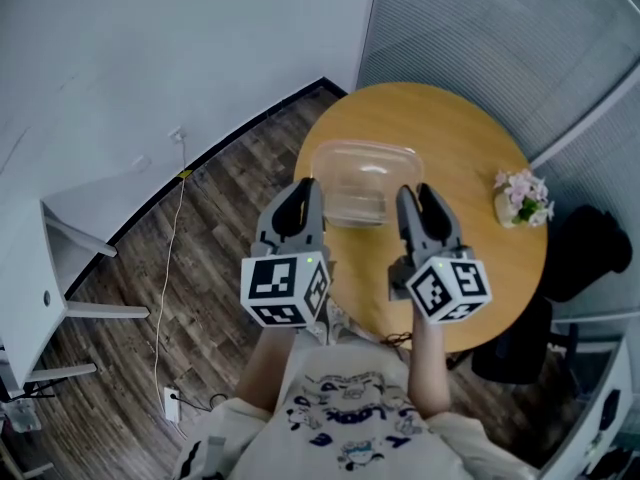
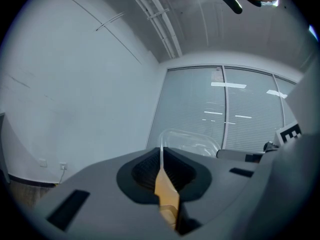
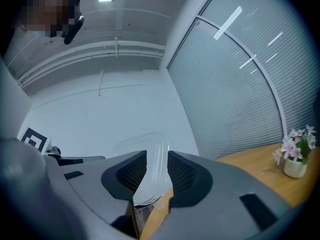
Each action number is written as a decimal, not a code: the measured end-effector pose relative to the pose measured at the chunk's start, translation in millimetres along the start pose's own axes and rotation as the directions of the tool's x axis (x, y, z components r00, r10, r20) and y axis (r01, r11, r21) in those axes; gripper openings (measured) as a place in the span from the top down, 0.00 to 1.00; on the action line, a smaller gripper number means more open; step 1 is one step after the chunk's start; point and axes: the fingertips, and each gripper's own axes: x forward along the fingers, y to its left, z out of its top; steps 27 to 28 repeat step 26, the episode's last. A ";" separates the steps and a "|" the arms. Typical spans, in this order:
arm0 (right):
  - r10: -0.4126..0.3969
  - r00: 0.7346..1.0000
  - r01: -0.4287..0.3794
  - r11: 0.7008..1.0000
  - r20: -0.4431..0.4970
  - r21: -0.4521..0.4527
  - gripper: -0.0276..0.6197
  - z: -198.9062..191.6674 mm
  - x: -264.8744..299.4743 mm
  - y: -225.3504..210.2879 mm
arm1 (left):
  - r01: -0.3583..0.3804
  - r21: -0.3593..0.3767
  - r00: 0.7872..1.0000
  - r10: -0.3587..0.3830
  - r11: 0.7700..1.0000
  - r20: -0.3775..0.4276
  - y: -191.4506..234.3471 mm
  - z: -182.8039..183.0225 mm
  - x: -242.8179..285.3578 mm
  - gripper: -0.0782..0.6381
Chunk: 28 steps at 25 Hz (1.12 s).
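A clear plastic container is over the middle of a round wooden table. My left gripper is shut on the container's left rim, and my right gripper is shut on its right rim. In the left gripper view the jaws of the left gripper pinch a thin clear edge, with the rest of the container beyond them. In the right gripper view the right gripper clamps the clear wall of the container. I cannot tell whether the container rests on the table or is lifted off it.
A small pot of pink flowers stands near the table's right edge, also in the right gripper view as the flower pot. A dark chair is at the right. White furniture and a cable are on the wooden floor at left.
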 end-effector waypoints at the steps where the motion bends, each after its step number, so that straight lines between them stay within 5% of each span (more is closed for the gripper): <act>1: 0.000 1.000 0.000 1.000 0.001 -0.001 0.76 0.1 -0.3 0.2 | 0.000 0.000 1.000 0.000 1.000 0.000 -0.2 -0.1 -0.4 0.86; 28: 0.000 1.000 0.000 1.000 -0.005 -0.002 0.76 -1.6 0.2 0.1 | 0.000 -0.005 1.000 0.000 1.000 -0.009 0.8 -2.4 0.2 0.86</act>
